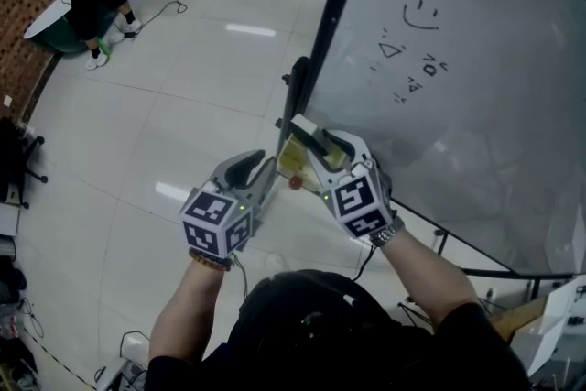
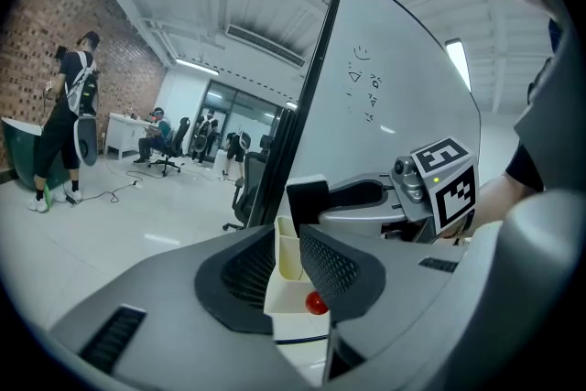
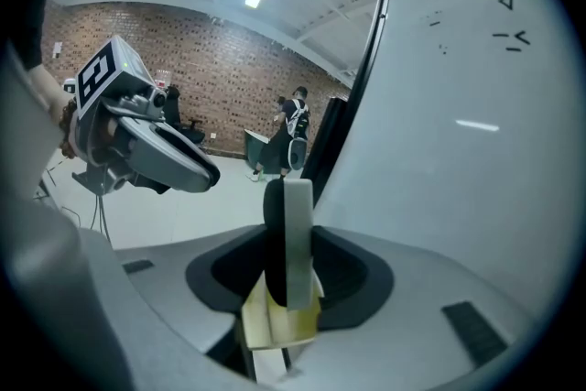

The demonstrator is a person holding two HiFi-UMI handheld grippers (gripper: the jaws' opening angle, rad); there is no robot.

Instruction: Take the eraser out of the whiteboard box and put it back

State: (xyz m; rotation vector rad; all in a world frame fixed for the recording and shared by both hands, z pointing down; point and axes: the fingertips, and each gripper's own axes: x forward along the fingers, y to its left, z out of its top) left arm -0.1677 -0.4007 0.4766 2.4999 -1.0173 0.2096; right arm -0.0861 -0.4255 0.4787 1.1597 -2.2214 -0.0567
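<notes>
The whiteboard (image 1: 476, 105) fills the right of the scene, a few small doodles on its far part. The cream whiteboard box (image 1: 295, 162) hangs at its dark left edge.

The left hand-held gripper (image 2: 286, 266) has its jaws drawn in narrow on the near end of that box, pads against the wall on either side, which looks like steadying it. The right hand-held gripper (image 3: 291, 268) stands much wider and is clamped on the eraser (image 3: 288, 233), which is upright, with black felt on the left face and a pale body on the right.

The eraser sits directly over the box's mouth. Its lower end is at the rim or just inside (the views do not settle which). A small red ball (image 2: 316, 302) lies in the bottom of the box.

As to progress, the eraser is gripped and mostly clear of the box, so the task is mid-way at least. Whether this is the lift out or the return cannot be told from here. Either way, what is left is to seat the eraser fully down in the box and let both grips go.
</notes>
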